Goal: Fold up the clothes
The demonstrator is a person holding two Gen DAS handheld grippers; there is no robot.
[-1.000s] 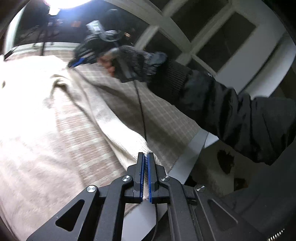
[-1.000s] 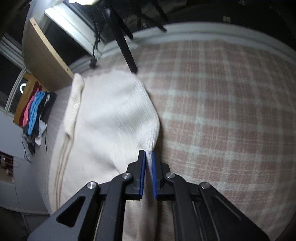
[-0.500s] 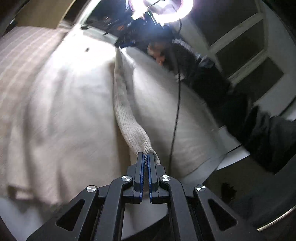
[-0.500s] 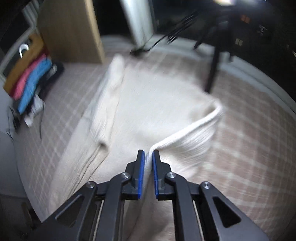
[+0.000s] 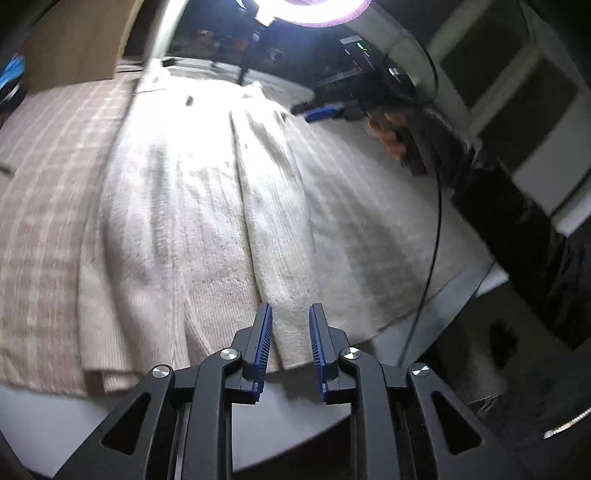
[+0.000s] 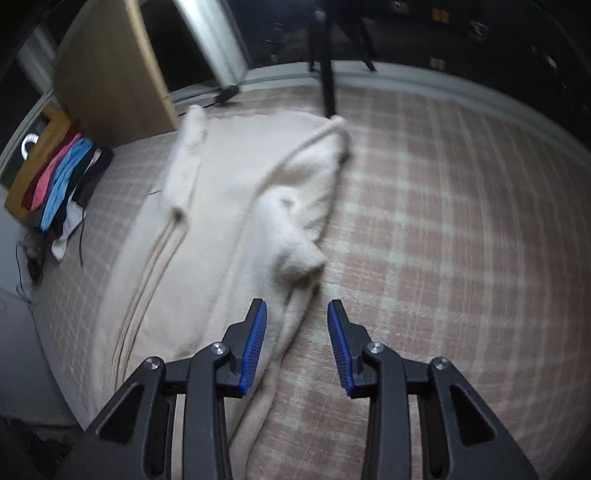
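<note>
A cream knitted sweater [image 5: 207,206] lies spread on a pink checked blanket [image 5: 44,177]. Its side is folded over toward the middle, forming a long strip [image 5: 273,206]. My left gripper [image 5: 290,325] is open just above the near end of that strip, with nothing in it. In the right wrist view the sweater [image 6: 221,206] lies on the blanket [image 6: 443,229] with a folded sleeve [image 6: 295,236] ahead. My right gripper [image 6: 296,325] is open above the sweater's edge, holding nothing. It also shows in the left wrist view [image 5: 321,110], held by a gloved hand.
A ring light [image 5: 314,14] glares at the far end. A tripod leg [image 6: 327,81] stands by the sweater's far corner. A wooden board [image 6: 110,74] and a pile of coloured clothes [image 6: 59,177] are at the left. The bed edge [image 5: 461,291] runs at the right.
Both grippers were shut on the sweater's edge and carried it over onto the body. Now both have opened and let it go; the fold lies flat.
</note>
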